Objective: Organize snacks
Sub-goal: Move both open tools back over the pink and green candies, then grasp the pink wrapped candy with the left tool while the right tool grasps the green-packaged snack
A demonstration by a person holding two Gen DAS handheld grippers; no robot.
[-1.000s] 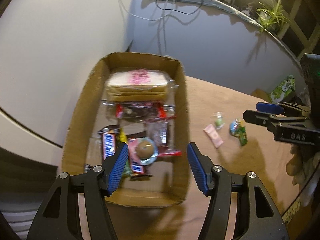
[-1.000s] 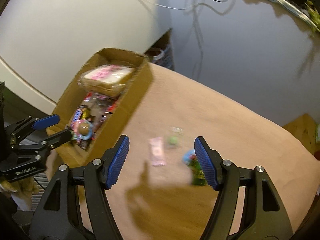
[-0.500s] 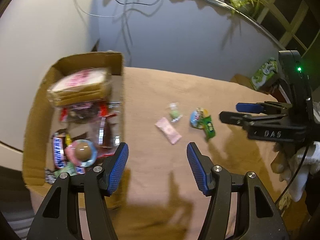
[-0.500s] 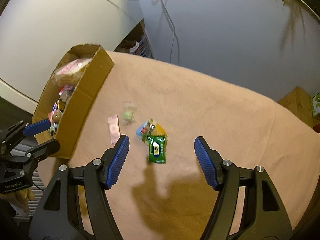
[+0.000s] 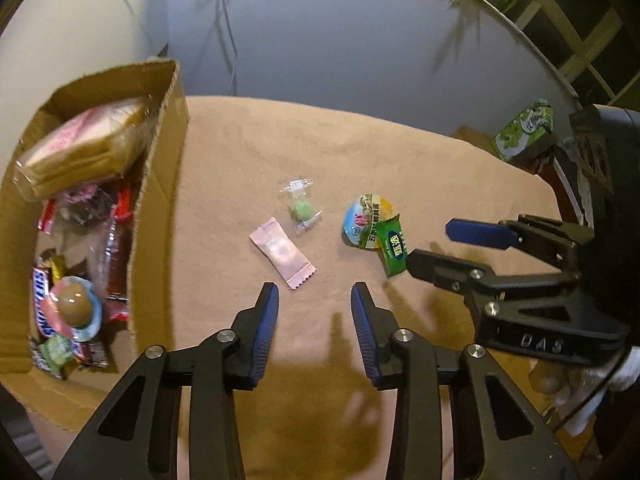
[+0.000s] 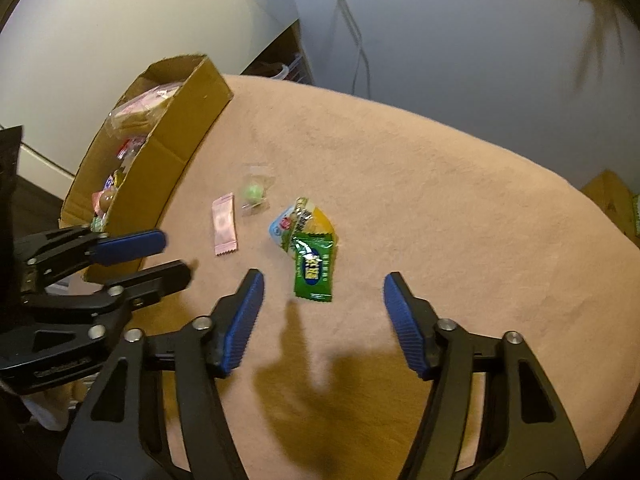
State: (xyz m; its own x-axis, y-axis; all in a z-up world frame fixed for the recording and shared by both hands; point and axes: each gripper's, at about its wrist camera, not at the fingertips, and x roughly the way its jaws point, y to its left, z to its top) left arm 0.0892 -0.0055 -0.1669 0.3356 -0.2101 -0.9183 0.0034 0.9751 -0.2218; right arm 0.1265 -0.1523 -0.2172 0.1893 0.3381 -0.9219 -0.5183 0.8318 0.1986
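Claws both hang empty: left claw (image 5: 315, 294), jaws just narrowing yet apart, pink packet (image 5: 282, 252) just ahead; right claw (image 6: 323, 286), wider, narrowing too, behind green packet (image 6: 313, 267) on tabletop (image 6: 440, 184).

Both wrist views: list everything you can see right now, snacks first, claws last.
pink sachet: 1, pink, on the cloth nearest the box
clear-wrapped candy: 1, green inside, beyond the sachet
round pack: 1, blue-yellow, under the green packet's end
green packet: 1, green, rightmost
cardboard box: 1, brown, left edge, holding bread, chocolate bars and other snacks
cloth: 1, beige, covering the table
left claw: open, empty, jaws just narrowed, near the sachet
right claw: open, empty, jaws just narrowed, near the green packet
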